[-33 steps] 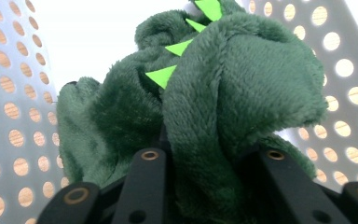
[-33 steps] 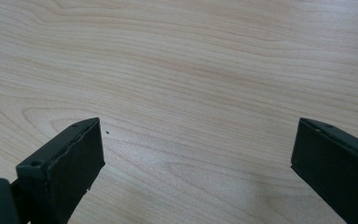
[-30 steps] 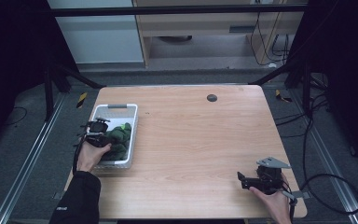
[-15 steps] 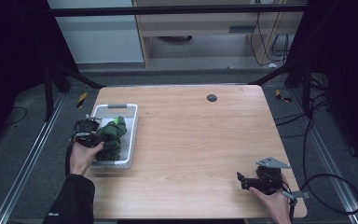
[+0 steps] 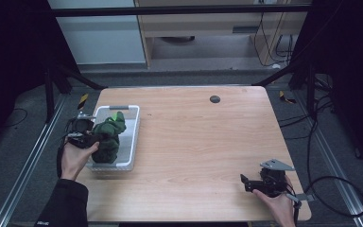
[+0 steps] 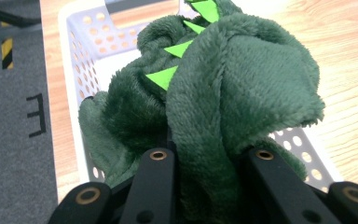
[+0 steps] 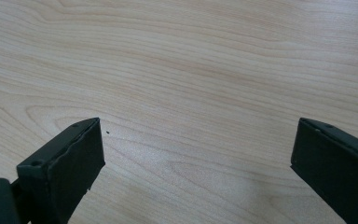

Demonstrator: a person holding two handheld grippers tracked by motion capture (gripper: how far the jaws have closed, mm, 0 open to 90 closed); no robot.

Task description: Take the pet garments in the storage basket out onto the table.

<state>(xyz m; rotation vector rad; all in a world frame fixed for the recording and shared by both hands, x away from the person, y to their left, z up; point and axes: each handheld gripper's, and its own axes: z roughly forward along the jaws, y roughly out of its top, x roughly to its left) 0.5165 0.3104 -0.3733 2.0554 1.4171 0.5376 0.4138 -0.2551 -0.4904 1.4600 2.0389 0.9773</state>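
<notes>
- Pinching a green plush toy (image 6: 242, 93), the left gripper (image 5: 93, 138) has its jaws shut on a thick fold of pile.
- Since a second ago the toy has risen partly out of the white basket (image 5: 131, 137); removal looks under way.
- Soft, fuzzy fabric with bright felt spikes; the basket is perforated plastic.
- Resting wide open, holding nothing, the right gripper (image 5: 248, 182) sits on the wooden table (image 5: 194, 142).

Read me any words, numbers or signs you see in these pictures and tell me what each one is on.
"E", or a mark shaped like it, in black on the grey floor left of the white basket, in the left gripper view.
Yellow and black striped tape, with no writing on it, lies on that same floor.
No writing shows on the green plush toy, the basket or the table.
</notes>
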